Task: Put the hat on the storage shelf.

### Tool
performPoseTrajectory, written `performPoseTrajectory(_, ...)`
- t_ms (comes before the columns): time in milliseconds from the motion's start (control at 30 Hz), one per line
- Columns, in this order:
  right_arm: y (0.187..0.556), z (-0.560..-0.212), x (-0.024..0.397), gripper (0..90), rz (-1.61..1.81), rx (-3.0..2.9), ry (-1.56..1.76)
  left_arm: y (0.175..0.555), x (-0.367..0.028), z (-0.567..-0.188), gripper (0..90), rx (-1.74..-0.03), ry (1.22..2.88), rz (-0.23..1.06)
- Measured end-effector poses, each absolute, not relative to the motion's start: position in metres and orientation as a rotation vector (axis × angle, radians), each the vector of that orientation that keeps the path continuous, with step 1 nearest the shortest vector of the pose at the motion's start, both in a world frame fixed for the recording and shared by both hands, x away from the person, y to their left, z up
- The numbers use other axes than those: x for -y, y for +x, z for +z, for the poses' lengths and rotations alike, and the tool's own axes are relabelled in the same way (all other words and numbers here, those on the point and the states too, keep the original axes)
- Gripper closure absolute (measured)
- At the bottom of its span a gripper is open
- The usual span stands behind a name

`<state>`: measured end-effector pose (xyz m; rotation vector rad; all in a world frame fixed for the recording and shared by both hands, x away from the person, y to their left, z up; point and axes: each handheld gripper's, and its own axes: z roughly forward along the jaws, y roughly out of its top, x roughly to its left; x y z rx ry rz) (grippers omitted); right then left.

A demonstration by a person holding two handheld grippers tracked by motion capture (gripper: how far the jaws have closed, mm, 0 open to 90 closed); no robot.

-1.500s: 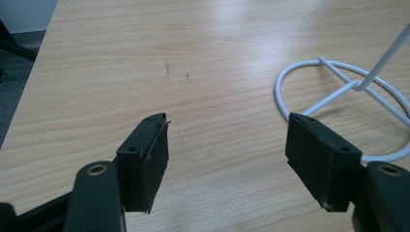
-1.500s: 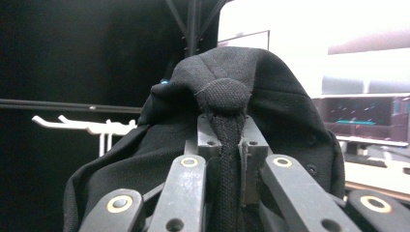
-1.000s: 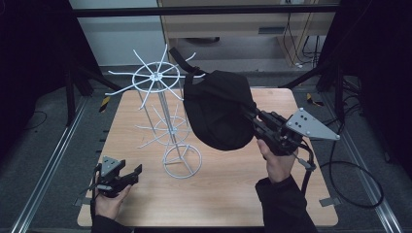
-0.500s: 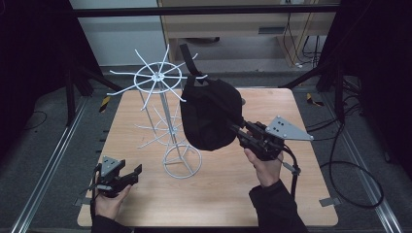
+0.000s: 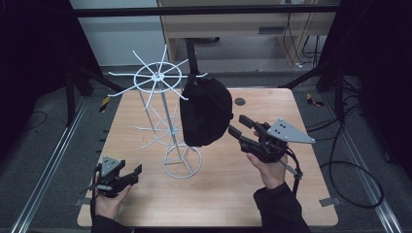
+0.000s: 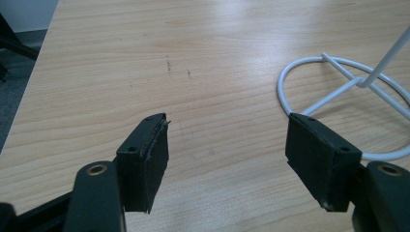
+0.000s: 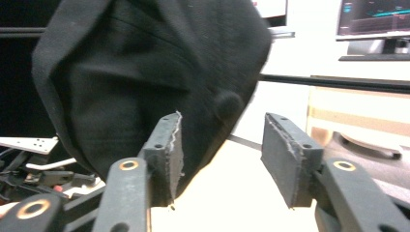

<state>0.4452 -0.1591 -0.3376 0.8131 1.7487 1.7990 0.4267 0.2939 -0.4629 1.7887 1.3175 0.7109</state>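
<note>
Cap: black fabric cap (image 5: 205,112) hangs on white wire rack (image 5: 167,127), just left of right gripper (image 5: 239,126).
Right gripper: jaws have just been opening, parted, nothing held.
Left gripper (image 5: 130,174): wide, empty, farther.

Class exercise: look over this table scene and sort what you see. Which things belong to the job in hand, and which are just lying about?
In the job:
- black cap, hanging on the rack
- white wire rack
- right gripper, open beside the cap
- left gripper, open, resting on the table

Lying about:
- cables on the floor
- black-and-yellow tape at the table's corner
</note>
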Motion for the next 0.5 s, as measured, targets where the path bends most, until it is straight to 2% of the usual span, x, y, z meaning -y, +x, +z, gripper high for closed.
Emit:
performPoseTrajectory(200,0.445,-0.357,0.183,40.1,1.75,-1.748,0.899,0.427,-0.294,-0.463,31.8,-1.32,1.793,0.715)
performPoseTrajectory(500,0.455,-0.408,0.215,27.8,1.552,-1.832,1.079,0.427,-0.294,-0.465,30.8,-1.315,1.799,0.716)
